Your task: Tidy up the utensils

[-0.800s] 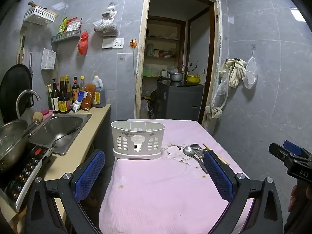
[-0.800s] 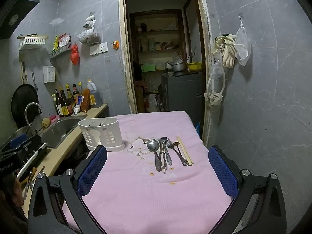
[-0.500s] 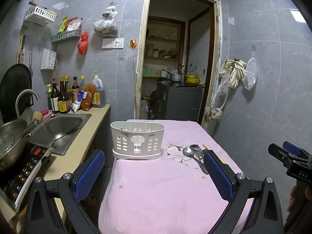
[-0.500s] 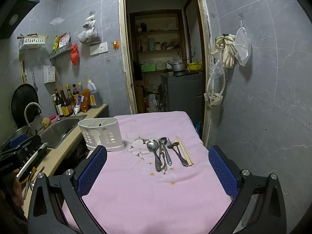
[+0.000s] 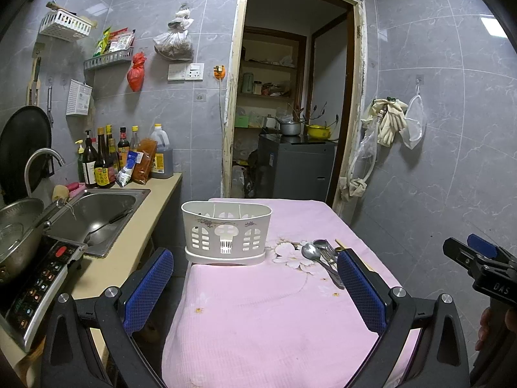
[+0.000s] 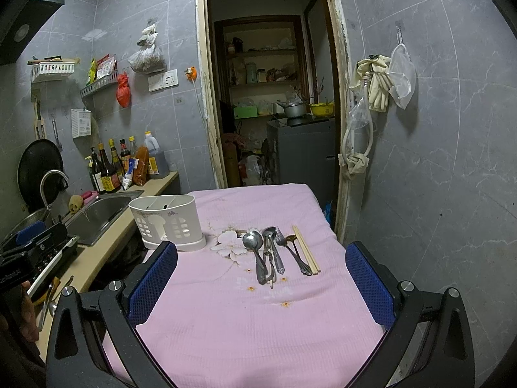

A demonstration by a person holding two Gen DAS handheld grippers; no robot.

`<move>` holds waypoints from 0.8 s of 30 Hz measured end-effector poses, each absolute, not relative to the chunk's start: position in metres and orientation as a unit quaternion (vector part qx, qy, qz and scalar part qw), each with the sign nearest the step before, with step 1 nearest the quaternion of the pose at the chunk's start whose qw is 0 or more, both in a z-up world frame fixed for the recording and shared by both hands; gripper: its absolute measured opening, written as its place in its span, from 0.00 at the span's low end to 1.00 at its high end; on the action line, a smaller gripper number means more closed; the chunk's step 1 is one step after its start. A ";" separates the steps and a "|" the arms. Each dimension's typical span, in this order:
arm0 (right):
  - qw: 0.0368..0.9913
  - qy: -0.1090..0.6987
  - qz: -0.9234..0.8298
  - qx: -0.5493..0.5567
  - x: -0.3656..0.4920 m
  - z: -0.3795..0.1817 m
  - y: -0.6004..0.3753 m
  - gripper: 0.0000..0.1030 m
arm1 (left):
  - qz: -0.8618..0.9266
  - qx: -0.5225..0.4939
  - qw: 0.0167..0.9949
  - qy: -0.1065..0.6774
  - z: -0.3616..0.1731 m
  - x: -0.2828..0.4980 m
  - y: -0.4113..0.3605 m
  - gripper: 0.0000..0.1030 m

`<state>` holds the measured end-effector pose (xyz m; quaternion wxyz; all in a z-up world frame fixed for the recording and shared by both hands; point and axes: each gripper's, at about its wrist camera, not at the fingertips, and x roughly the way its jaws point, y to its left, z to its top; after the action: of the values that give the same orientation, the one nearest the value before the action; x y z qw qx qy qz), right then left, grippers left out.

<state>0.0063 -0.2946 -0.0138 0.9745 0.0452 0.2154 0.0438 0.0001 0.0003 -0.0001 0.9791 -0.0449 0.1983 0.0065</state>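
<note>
A white utensil holder [image 5: 226,231] [image 6: 168,221] stands on the pink cloth at the table's far left. Several spoons [image 6: 258,252] [image 5: 318,257], a fork [image 6: 290,252] and a pair of chopsticks [image 6: 306,253] lie side by side on the cloth to its right. My left gripper [image 5: 255,287] is open and empty above the near part of the table, in front of the holder. My right gripper [image 6: 261,287] is open and empty, short of the utensils. Each gripper's body shows at the edge of the other's view.
The pink table [image 6: 258,317] runs toward an open doorway [image 6: 268,97]. A counter on the left holds a sink [image 5: 93,213], bottles [image 5: 106,158], a pot [image 5: 16,226] and a cooktop [image 5: 35,281]. A tiled wall [image 6: 436,161] is close on the right.
Both views have barely shifted; neither gripper has opened or shut and the utensils have not moved.
</note>
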 end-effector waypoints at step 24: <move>0.975 0.215 0.044 0.045 0.008 -0.013 -0.295 0.99 | 0.007 -0.046 0.979 0.197 0.000 0.000 0.000 0.99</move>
<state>0.0084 -0.2951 -0.0132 0.9745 0.0452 0.2153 0.0435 0.0000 0.0004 -0.0001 0.9793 -0.0456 0.1973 0.0066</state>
